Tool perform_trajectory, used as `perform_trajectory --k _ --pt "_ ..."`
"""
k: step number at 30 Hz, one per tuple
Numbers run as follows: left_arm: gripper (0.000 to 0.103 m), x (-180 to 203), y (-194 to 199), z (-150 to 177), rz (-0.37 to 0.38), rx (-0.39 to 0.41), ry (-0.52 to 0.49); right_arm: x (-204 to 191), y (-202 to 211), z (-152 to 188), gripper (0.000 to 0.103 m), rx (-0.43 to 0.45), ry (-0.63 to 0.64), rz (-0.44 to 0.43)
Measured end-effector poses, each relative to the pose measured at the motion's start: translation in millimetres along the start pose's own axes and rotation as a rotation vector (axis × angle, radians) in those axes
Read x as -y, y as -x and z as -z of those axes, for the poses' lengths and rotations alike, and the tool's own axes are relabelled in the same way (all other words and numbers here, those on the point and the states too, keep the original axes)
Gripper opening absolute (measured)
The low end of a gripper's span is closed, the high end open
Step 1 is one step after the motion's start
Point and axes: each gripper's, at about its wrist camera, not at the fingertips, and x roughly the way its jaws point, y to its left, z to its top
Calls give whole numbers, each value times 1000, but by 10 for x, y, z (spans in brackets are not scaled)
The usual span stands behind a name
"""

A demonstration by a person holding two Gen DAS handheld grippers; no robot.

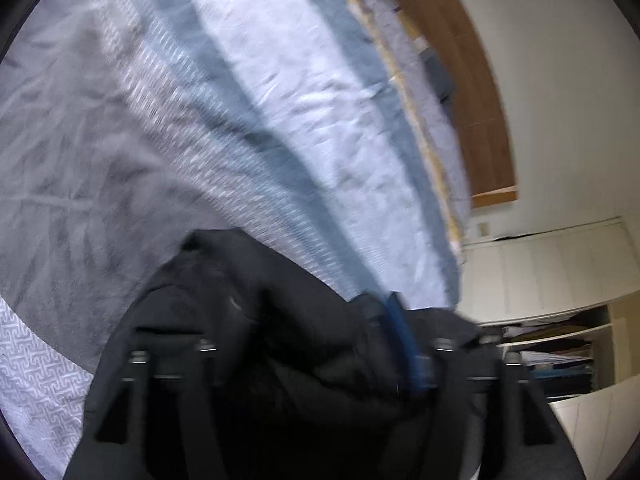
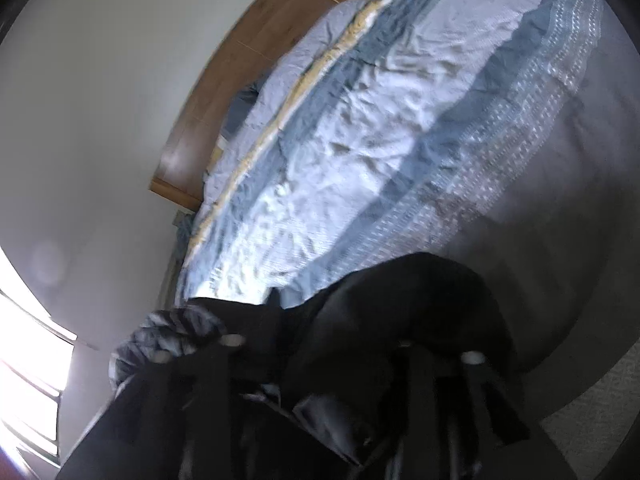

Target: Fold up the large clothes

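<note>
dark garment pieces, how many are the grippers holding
1 as far as I can tell: a black garment bunched over the left gripper and over the right gripper; whether it is one piece is hidden.

No legible text, label, brand, number or sign found in either wrist view. Both frames are motion-blurred; the bedspread (image 1: 280, 80) carries woven pattern only, not lettering.

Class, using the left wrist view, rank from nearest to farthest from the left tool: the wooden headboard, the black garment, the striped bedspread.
1. Black garment, bunched at the left tool.
2. Striped bedspread, spread beyond it.
3. Wooden headboard, far upper right against the wall.
</note>
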Motion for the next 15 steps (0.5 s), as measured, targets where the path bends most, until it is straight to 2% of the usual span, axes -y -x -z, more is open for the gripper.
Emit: perform_trajectory --k 1,2,10,15 --pt "82 44 65 -8 11 14 -2 -44 38 -10 61 5 3 -3" --pt "83 105 146 -16 12 30 -9 -87 80 -23 62 8 5 -8" --pt "84 450 852 -32 -86 131 -128 -443 537 -158 67 66 51 21" --pt "83 726 988 138 -169 130 -260 -917 734 -72 67 59 201 63"
